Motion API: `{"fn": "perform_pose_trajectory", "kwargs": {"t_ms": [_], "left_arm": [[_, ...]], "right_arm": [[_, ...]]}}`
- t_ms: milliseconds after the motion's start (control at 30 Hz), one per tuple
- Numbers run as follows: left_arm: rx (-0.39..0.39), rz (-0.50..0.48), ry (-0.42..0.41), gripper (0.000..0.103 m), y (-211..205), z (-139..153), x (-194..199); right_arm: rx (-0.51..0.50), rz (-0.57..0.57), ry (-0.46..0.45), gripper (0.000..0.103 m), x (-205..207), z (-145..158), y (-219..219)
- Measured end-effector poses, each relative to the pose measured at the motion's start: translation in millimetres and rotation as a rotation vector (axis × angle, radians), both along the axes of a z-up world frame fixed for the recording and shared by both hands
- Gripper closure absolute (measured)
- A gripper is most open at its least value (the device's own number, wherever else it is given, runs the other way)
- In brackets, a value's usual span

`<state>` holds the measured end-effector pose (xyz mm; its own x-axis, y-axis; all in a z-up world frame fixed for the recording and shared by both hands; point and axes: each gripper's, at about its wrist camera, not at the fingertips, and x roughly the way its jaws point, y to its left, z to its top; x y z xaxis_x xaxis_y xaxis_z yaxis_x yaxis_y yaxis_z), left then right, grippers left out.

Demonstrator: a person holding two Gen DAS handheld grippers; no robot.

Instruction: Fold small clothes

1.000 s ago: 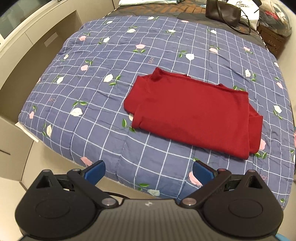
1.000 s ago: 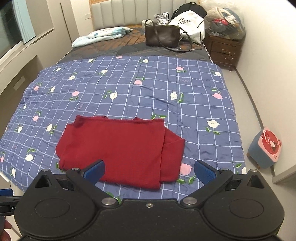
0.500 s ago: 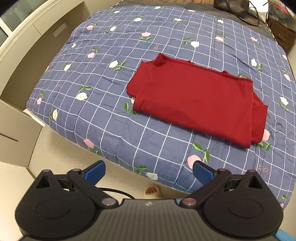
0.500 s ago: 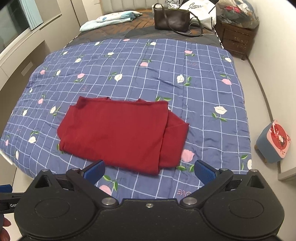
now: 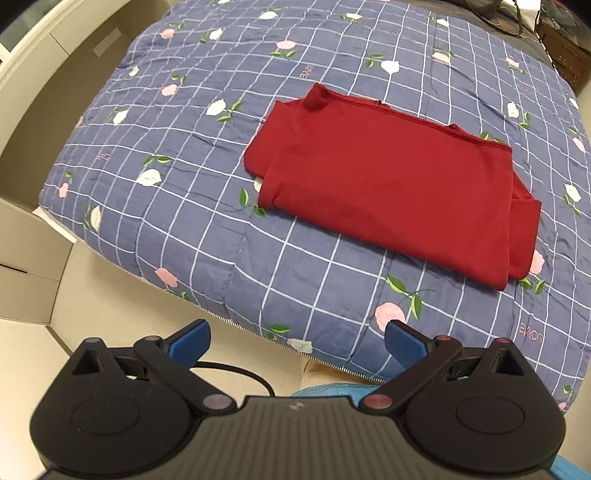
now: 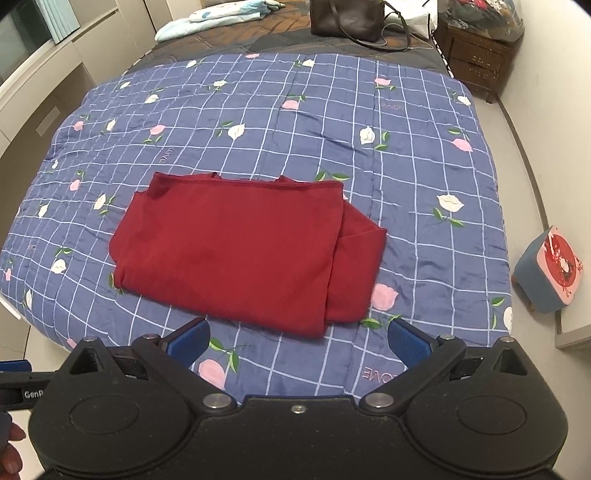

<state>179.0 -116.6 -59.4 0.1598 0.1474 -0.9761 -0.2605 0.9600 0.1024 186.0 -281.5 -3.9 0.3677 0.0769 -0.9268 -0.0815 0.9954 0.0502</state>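
Red folded garment (image 6: 236,243) lies lengthwise left-to-right.

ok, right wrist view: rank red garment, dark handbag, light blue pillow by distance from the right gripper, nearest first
1. red garment: folded on the quilt, just ahead of the open right gripper.
2. dark handbag: far end of the bed, centre-right.
3. light blue pillow: far end, left.

Handbag and pillow are too close to call; both lie well beyond the garment.

I see a solid dark-red garment (image 6: 236,251) on a blue quilt (image 6: 406,122) gridded in white, with pink and white flowers and green leaves. My black tongs carry blue pads (image 6: 406,345).
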Motion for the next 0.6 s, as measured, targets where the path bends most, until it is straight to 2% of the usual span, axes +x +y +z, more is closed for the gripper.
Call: {"fn": "perform_pose_trajectory", "kwargs": {"t_ms": [600], "left_arm": [[-0.015,-0.071,0.077,0.001,61,-32,83]], "right_arm": [[-0.055,-0.098,0.074,0.001,49,-25,51]]}}
